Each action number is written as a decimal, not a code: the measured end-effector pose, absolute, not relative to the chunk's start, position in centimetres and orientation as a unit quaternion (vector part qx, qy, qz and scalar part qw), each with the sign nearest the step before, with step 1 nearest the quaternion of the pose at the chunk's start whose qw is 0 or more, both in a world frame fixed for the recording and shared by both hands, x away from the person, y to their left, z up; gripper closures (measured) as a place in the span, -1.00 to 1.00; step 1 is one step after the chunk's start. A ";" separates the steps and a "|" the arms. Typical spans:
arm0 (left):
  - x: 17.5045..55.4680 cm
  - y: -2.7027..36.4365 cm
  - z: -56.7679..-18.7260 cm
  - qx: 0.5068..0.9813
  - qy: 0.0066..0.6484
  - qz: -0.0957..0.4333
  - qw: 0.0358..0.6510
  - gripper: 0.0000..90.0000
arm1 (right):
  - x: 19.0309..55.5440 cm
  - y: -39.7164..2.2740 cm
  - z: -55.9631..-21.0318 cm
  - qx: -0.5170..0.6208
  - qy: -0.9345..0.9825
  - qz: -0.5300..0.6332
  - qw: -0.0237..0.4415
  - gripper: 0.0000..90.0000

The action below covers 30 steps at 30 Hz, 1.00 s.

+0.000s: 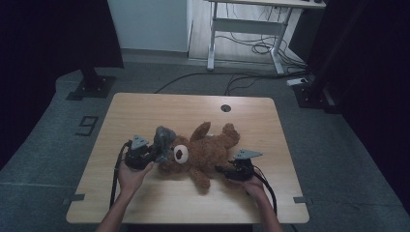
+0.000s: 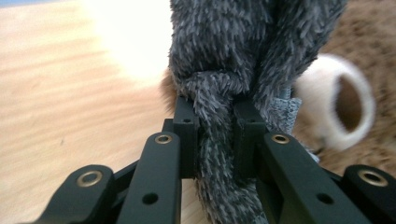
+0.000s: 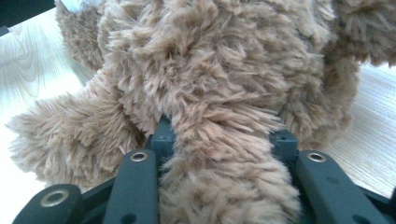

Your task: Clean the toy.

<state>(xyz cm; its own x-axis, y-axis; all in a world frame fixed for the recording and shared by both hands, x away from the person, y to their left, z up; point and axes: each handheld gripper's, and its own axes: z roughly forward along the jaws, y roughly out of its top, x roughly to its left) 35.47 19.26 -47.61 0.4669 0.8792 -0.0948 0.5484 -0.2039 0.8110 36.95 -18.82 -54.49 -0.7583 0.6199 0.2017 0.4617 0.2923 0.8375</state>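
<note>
A brown teddy bear (image 1: 208, 150) lies on its back mid-table, its white muzzle (image 1: 181, 153) pointing left. A grey fuzzy hat (image 1: 164, 139) sits at its head. My left gripper (image 1: 151, 155) is shut on a fold of the grey hat (image 2: 219, 70), pinched tight between both jaws. The bear's muzzle (image 2: 336, 100) shows just right of that. My right gripper (image 1: 223, 170) is at the bear's lower side, shut on a thick fold of brown fur (image 3: 224, 140) that bulges between its jaws. A hand holds each gripper from the near edge.
The wooden table (image 1: 145, 111) has a round cable hole (image 1: 226, 108) at its far edge. Beyond it stand a white desk frame (image 1: 241, 29) with loose cables on the floor and a dark stand base (image 1: 92, 87).
</note>
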 end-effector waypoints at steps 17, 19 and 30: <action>36.5 20.5 -51.1 0.766 0.505 0.181 0.354 0.66 | 37.0 -18.9 -54.5 0.342 0.798 0.491 0.078 0.29; 36.0 20.7 -49.2 0.760 0.495 0.199 0.371 0.66 | 37.1 -18.9 -54.6 0.342 0.798 0.491 0.076 0.29; 36.4 15.8 -43.0 0.769 0.427 0.219 0.423 0.64 | 37.1 -18.9 -54.6 0.344 0.797 0.490 0.080 0.28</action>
<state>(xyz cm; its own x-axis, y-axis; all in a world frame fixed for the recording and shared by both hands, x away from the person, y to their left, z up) 36.40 15.76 -43.00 0.5391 0.8419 -0.0239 0.4709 -0.2777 0.8373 37.09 -18.91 -54.55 -0.7510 0.6259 0.2106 0.4699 0.2824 0.8363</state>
